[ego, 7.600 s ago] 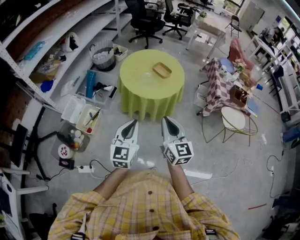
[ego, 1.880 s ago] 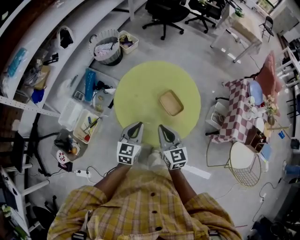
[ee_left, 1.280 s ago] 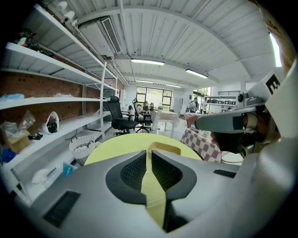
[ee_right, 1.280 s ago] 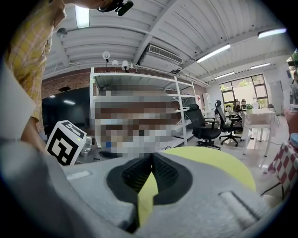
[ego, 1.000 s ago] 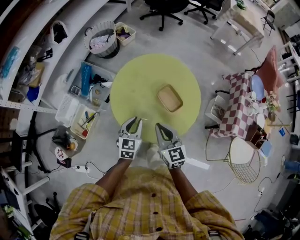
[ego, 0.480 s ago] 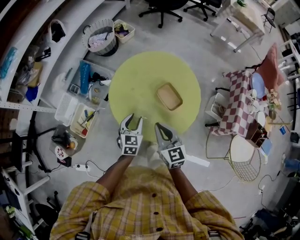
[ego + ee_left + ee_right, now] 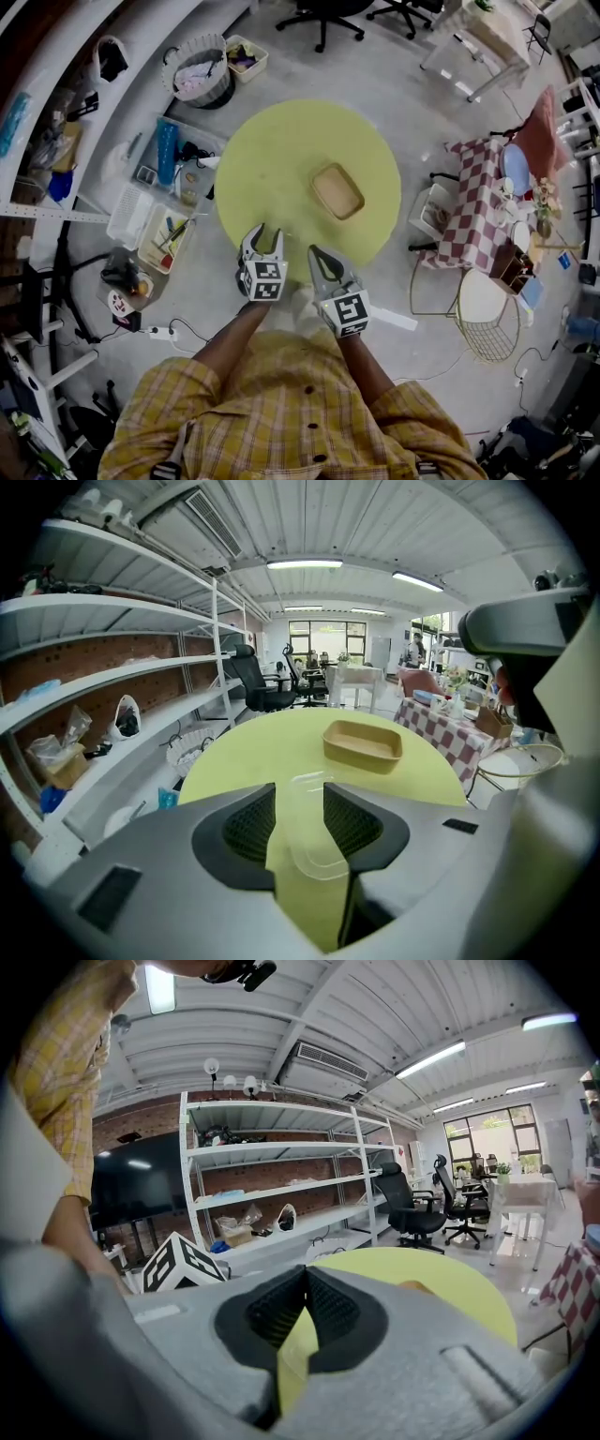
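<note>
At the near edge of the round yellow-green tabletop (image 7: 272, 155) are two grippers, the right gripper (image 7: 314, 252) clenched on nothing and the left gripper (image 7: 262, 232) spread, one clear, thin, round-cornered plastic lid (image 7: 309, 832) lying flat between its jaws, and one shallow tan tray (image 7: 337, 190) beyond, right of centre.

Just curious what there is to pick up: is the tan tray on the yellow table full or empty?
Empty: the tan tray shows only its bare floor, both in the head view and the left gripper view.
</note>
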Action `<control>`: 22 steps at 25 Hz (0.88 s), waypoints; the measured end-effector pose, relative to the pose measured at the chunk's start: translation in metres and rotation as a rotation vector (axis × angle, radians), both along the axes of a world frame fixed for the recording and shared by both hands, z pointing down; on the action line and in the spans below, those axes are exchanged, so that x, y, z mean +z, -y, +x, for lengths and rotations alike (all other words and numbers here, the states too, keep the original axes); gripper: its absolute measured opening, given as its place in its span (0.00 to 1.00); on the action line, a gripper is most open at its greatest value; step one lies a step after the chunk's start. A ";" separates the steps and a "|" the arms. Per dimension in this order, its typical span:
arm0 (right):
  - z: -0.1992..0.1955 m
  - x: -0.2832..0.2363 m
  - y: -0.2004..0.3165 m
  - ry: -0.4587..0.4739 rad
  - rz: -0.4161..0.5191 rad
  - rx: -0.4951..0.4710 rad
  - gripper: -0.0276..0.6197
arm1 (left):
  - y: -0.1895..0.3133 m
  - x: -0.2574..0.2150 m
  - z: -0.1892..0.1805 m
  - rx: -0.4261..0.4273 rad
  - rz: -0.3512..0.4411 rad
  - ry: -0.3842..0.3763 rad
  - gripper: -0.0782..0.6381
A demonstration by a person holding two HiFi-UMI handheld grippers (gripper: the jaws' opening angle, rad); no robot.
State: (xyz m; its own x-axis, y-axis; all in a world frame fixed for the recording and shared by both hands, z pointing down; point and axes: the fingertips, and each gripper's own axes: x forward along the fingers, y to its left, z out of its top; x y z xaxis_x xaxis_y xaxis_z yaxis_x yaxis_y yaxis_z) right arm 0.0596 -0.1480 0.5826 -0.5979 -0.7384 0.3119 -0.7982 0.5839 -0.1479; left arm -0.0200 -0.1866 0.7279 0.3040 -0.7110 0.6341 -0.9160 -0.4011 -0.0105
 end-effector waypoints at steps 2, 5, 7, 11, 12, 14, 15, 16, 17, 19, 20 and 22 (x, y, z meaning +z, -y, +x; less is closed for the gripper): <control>-0.003 0.000 0.000 -0.003 -0.002 -0.006 0.04 | 0.002 0.003 -0.001 0.005 0.002 0.019 0.30; -0.008 -0.001 0.001 -0.007 0.002 -0.019 0.04 | 0.005 0.011 -0.002 0.008 -0.012 0.028 0.30; -0.009 0.000 0.000 -0.009 0.001 -0.023 0.04 | 0.005 0.018 -0.001 0.006 -0.031 0.028 0.30; -0.006 0.003 -0.001 -0.010 -0.011 -0.019 0.04 | 0.006 0.031 0.000 0.009 -0.060 0.037 0.30; -0.005 0.005 -0.001 -0.010 -0.016 -0.017 0.04 | 0.006 0.034 0.000 0.011 -0.064 0.041 0.30; -0.005 0.007 0.000 -0.012 -0.023 -0.013 0.04 | 0.008 0.038 0.000 0.013 -0.069 0.048 0.30; -0.005 0.007 0.000 -0.014 -0.024 -0.013 0.04 | 0.009 0.041 -0.001 0.013 -0.074 0.051 0.30; -0.005 0.007 0.001 -0.015 -0.025 -0.012 0.04 | 0.009 0.043 -0.002 0.013 -0.080 0.053 0.30; -0.006 0.007 0.001 -0.017 -0.026 -0.012 0.04 | 0.010 0.046 -0.003 0.012 -0.087 0.053 0.30; -0.007 0.007 0.001 -0.017 -0.027 -0.012 0.04 | 0.010 0.049 -0.004 0.009 -0.097 0.052 0.30; -0.007 0.007 0.001 -0.017 -0.027 -0.012 0.04 | 0.011 0.051 -0.004 0.008 -0.101 0.052 0.30; -0.006 0.008 0.002 -0.018 -0.027 -0.014 0.04 | 0.012 0.054 -0.003 0.008 -0.108 0.051 0.30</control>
